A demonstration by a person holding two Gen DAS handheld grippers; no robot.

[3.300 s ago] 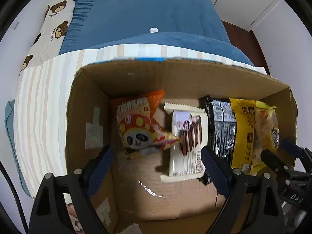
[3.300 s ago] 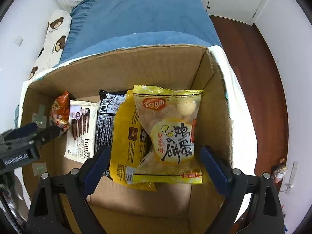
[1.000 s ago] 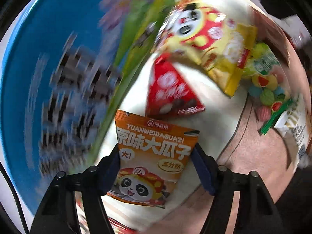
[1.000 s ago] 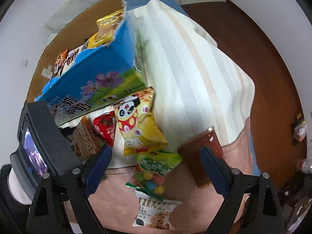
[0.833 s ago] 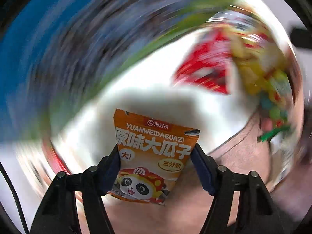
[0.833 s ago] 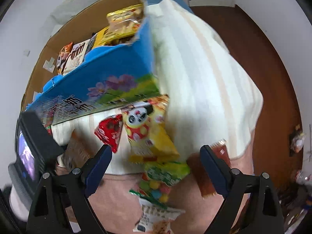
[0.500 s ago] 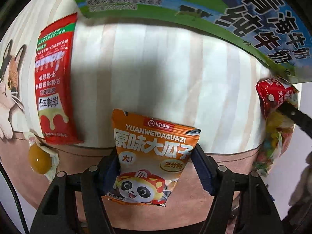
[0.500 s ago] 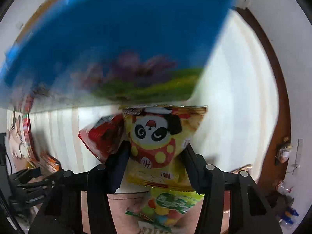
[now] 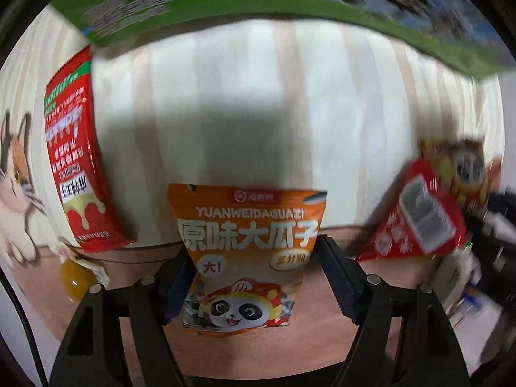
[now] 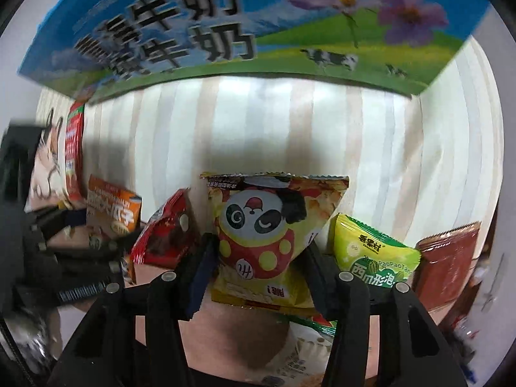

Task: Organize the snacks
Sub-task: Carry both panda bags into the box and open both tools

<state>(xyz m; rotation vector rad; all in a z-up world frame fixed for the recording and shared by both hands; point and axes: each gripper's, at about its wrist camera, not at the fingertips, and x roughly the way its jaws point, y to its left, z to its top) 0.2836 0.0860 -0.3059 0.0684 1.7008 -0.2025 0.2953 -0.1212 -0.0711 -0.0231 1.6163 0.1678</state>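
Observation:
My left gripper (image 9: 251, 271) is shut on an orange sunflower-seed bag with a panda (image 9: 248, 245), held just above the striped cloth (image 9: 245, 103). My right gripper (image 10: 258, 264) is shut on a yellow panda snack bag (image 10: 267, 225) and holds it off the cloth (image 10: 290, 122). The orange bag (image 10: 111, 213) and left gripper also show at the left of the right wrist view. The blue and green milk carton box (image 10: 225, 22) stands just behind, its side filling the top of both views (image 9: 258, 3).
A red snack packet (image 9: 72, 161) lies at the left. A small red bag (image 10: 164, 229), a green candy bag (image 10: 371, 251) and a dark red packet (image 10: 448, 261) lie around the right gripper. A cat picture (image 9: 16, 187) marks the cloth's left edge.
Both grippers left the box, came down to the cloth in front of it and closed on bags. In the last half second both bags have lifted slightly; the view is blurred by motion.

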